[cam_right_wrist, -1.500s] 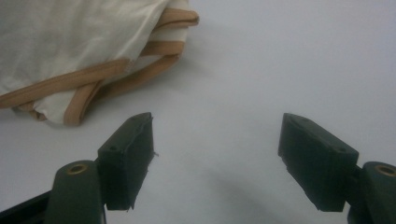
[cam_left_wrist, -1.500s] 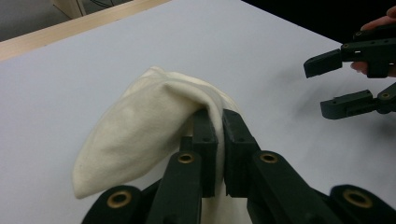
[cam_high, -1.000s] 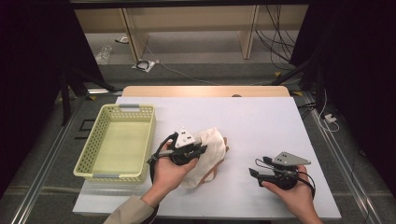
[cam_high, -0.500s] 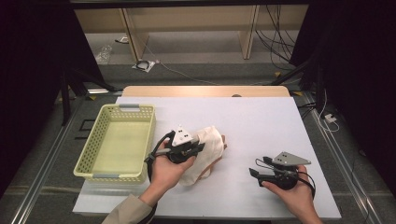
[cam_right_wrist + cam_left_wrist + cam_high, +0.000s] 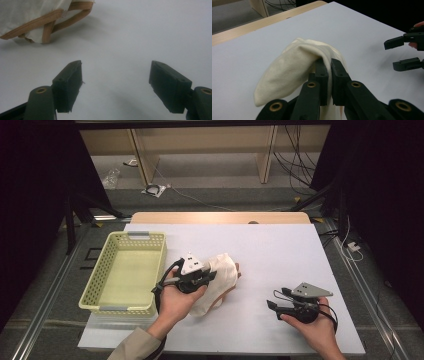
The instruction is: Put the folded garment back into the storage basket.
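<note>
White table (image 5: 280, 250) takes up most of the high view, with a wooden strip along its far edge. Pale yellow mesh basket (image 5: 87, 292) sits on the left side of the table, long axis running near-to-far, nothing visible inside. Cream cloth bag (image 5: 220, 275) with tan strap trim lies bunched near table centre, just right of the basket, not touching it. Left gripper (image 5: 210, 276) is over the bag's left part, jaws pressed together and pinching a fold of the cream fabric; in the left gripper view the fold (image 5: 312, 53) rises into a hump between the pads. Right gripper (image 5: 272, 306) sits at the near right, well apart from the bag, jaws spread wide with nothing between them, low over bare table; can't tell if it touches. Tan straps (image 5: 62, 18) lie on the table far-left of its jaws.
</note>
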Available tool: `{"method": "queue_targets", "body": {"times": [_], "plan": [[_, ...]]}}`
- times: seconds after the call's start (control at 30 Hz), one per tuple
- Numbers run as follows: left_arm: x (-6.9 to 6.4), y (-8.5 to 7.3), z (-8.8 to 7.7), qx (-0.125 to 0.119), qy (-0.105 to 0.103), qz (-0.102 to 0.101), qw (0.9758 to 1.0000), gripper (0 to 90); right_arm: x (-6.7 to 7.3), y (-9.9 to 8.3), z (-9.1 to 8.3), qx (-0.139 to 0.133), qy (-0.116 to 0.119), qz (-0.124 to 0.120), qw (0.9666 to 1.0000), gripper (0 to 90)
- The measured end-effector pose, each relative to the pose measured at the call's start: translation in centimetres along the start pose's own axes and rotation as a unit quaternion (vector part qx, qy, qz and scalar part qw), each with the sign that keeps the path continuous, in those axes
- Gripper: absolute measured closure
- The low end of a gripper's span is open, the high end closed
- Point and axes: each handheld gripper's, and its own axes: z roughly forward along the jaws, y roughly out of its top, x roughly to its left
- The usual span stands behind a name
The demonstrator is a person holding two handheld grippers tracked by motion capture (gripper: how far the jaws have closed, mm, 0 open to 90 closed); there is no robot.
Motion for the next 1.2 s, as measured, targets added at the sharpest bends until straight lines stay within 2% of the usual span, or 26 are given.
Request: {"method": "queue_targets", "body": {"times": [1.2], "plan": [[1.0, 0.6, -1.1, -0.015, 0.014, -0.003, 0.9998, 84.6, 0.0, 0.0, 0.0, -0.001, 0.0, 0.0, 1.0, 27.3]]}}
